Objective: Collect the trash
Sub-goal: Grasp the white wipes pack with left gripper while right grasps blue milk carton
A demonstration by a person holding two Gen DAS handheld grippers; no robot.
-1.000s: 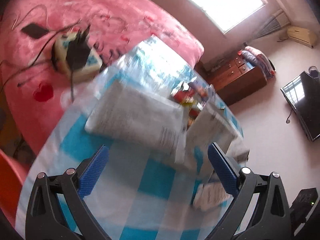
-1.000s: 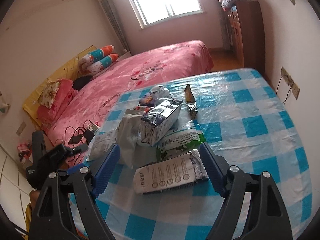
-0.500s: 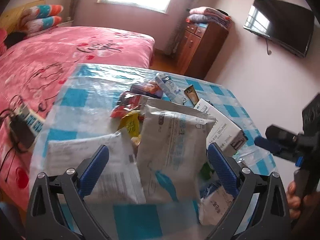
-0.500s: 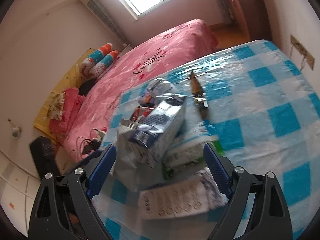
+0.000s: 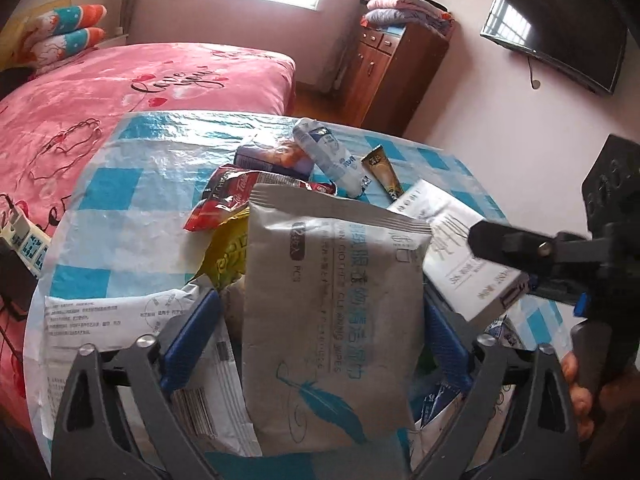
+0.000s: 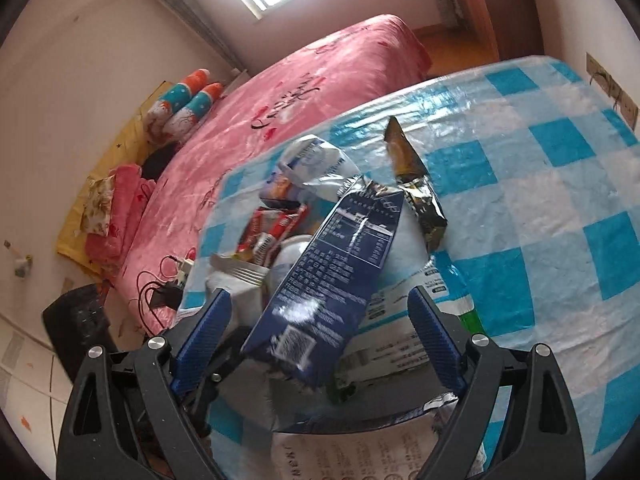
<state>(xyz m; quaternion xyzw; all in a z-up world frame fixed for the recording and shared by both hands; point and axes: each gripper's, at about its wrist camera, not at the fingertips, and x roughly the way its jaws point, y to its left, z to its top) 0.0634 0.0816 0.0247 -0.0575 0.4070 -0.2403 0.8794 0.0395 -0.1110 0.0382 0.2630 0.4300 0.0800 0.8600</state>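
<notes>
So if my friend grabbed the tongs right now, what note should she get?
Left tongs: closing around the grey wipes packet with a blue feather, pads not yet pressing.
Right tongs: open, the dark blue printed carton between them, not gripped.
Trash is heaped on the blue-and-white checked table cover: red snack wrapper, crumpled white-and-blue wrapper, gold-and-black sachet, white printed packets.
Done: nothing collected that I can see.
Left: grip, lift, clear the whole pile. No bin in view.

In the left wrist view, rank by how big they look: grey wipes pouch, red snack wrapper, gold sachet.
1. grey wipes pouch, though nearness to the camera enlarges it
2. red snack wrapper
3. gold sachet
</notes>
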